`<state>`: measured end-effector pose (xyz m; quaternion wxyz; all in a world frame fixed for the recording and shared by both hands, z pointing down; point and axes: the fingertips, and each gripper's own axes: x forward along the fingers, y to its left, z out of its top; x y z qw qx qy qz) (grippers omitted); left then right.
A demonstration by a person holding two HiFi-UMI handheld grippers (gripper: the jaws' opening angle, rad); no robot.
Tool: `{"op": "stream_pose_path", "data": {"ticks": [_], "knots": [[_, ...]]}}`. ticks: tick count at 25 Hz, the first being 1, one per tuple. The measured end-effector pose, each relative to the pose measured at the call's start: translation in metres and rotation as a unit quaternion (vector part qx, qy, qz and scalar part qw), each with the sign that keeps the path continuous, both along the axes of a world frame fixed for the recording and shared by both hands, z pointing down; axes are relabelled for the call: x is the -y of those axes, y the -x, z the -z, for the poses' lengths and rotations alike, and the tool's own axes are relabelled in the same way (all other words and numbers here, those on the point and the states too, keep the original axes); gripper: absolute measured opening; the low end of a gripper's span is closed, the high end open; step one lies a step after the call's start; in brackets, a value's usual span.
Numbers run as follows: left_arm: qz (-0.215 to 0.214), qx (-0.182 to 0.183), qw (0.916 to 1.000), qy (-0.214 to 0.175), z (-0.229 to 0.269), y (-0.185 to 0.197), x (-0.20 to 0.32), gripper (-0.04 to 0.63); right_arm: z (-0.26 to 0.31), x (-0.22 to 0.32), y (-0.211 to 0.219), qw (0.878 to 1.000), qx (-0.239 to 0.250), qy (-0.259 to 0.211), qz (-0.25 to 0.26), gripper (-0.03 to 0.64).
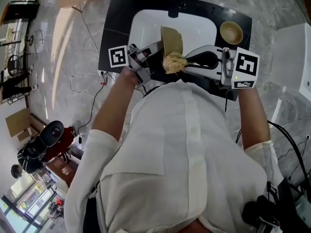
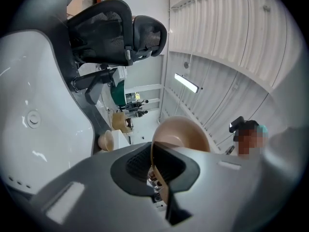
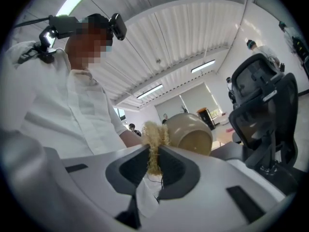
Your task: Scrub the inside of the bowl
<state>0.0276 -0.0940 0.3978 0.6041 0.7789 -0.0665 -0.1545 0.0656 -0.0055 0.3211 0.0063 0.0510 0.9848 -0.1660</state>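
Observation:
A tan bowl (image 1: 171, 40) is held on edge over the white sink (image 1: 146, 23). My left gripper (image 1: 156, 50) is shut on its rim. In the left gripper view the bowl (image 2: 181, 134) rises just past the closed jaws of that gripper (image 2: 157, 170). My right gripper (image 1: 187, 63) is shut on a straw-coloured fibre scrubber (image 1: 173, 62) that sits against the bowl's near edge. In the right gripper view the scrubber (image 3: 154, 141) sticks up from between the jaws of the gripper (image 3: 154, 166), and the bowl (image 3: 190, 132) lies just behind it, its outside showing.
A second tan bowl (image 1: 231, 31) stands on the black counter (image 1: 240, 21) right of the sink. A black faucet (image 1: 173, 8) is at the sink's far edge. My white-shirted torso hides the near side. An office chair (image 2: 116, 33) shows in both gripper views.

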Motion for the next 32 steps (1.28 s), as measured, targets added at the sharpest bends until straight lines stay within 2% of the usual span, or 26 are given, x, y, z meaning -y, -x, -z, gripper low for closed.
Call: {"op": "stream_pose_path", "data": {"ticks": [5,9,12,16,19,21,26,29,32], "knots": [[-0.015,-0.056,0.9983,-0.001,0.02,0.001,-0.001,0.013,-0.018,-0.009,0.013,0.999,-0.035,-0.009,0.035,0.046],[-0.049,-0.083,0.995,-0.027,0.036,-0.004,-0.013,0.014,-0.039,-0.008,0.017,0.995,-0.084,-0.026,0.044,0.046],[-0.072,-0.063,0.9945,-0.043,0.033,-0.006,-0.02,0.014,-0.051,0.0,0.017,0.992,-0.115,-0.033,0.038,0.048],[-0.09,0.0,0.9932,-0.074,0.017,-0.001,-0.023,0.014,-0.067,0.01,0.015,0.981,-0.182,-0.058,0.031,0.048],[-0.114,0.033,0.9885,-0.094,0.012,-0.002,-0.029,0.014,-0.08,0.028,0.009,0.97,-0.231,-0.069,0.002,0.048],[-0.123,0.048,0.986,-0.102,0.006,-0.002,-0.029,0.014,-0.084,0.043,0.007,0.966,-0.246,-0.07,-0.025,0.048],[-0.111,0.055,0.9871,-0.102,-0.004,0.005,-0.021,0.014,-0.087,0.065,0.004,0.966,-0.239,-0.058,-0.082,0.048],[-0.12,0.077,0.9842,-0.105,-0.008,0.006,-0.025,0.014,-0.068,0.075,-0.001,0.975,-0.188,-0.028,-0.116,0.046],[-0.127,0.082,0.9834,-0.101,-0.012,0.009,-0.023,0.014,-0.051,0.079,0.003,0.981,-0.151,-0.024,-0.12,0.046]]}}
